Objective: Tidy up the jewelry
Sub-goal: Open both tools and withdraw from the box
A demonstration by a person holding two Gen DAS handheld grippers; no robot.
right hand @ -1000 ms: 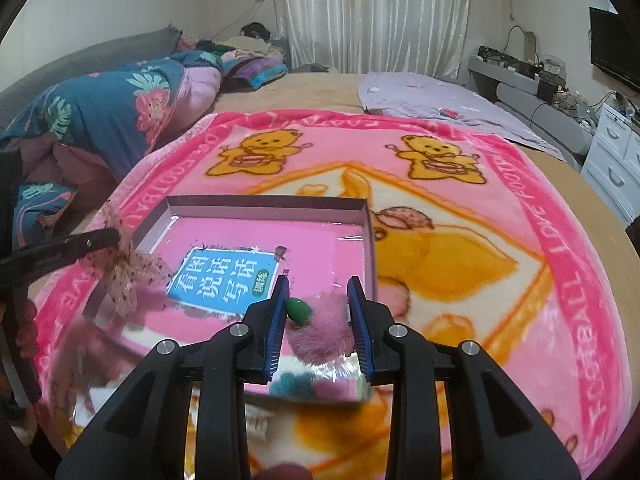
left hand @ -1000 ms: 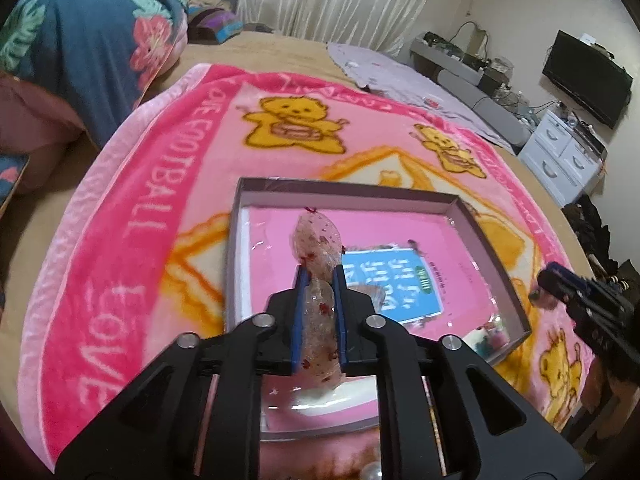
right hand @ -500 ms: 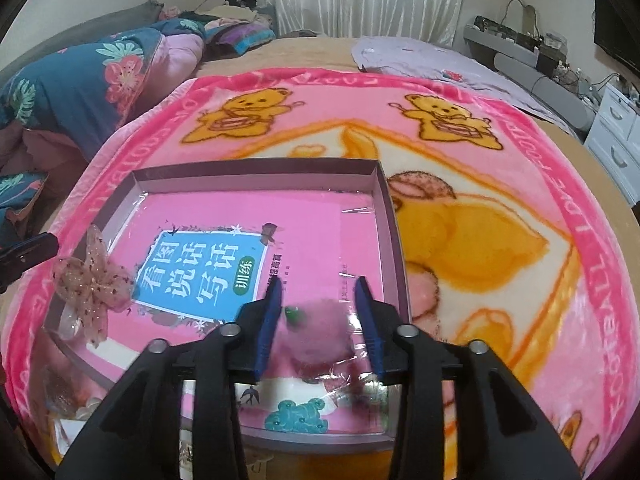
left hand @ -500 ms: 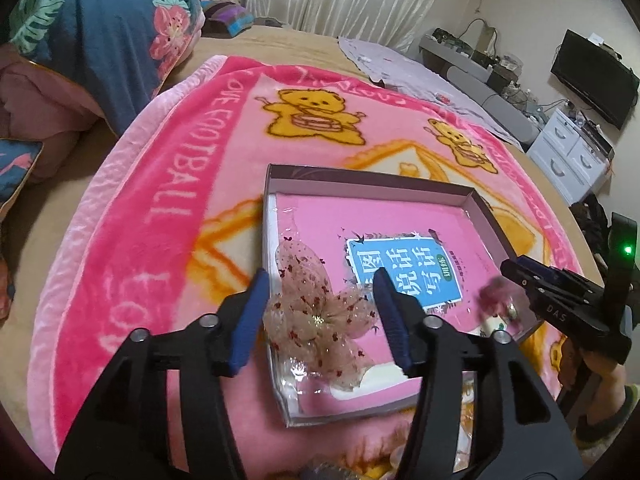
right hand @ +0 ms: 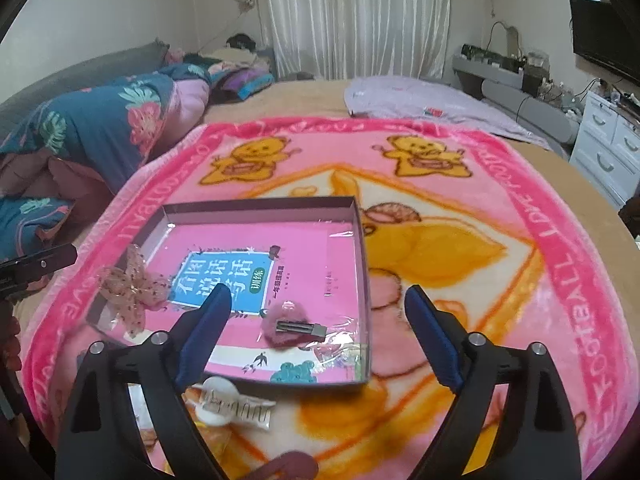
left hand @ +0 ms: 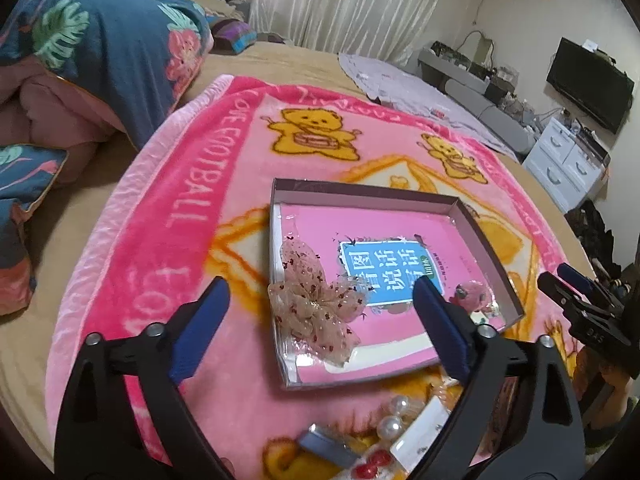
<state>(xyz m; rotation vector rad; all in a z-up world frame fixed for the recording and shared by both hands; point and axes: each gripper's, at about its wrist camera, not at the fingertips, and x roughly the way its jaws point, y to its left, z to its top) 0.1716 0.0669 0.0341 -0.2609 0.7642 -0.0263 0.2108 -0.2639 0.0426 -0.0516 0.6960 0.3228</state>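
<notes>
A: On the bed: pink bear blanket (left hand: 192, 208), shallow box (left hand: 480, 216) upon it. Curtained room.
B: Left gripper (left hand: 316, 320) has just opened wide; bow (left hand: 316, 312) lies loose between its fingers, in the box.
A: Right gripper (right hand: 316, 324) likewise; fuzzy pink clip (right hand: 290, 326) in the box, untouched.

Bed (right hand: 304, 96) with tan sheet. Directly on it: pink bear-print blanket (right hand: 460, 208) spread across the near part, blue floral quilt (right hand: 100, 128) bunched at left, pale lilac cloth (right hand: 420, 100) at far right. On the blanket: shallow box lid (right hand: 366, 264), 1 white claw clip (right hand: 224, 402) just in front of it, 2 pearls (left hand: 394, 416) and a small red bow (left hand: 374, 463) at the near edge.
</notes>
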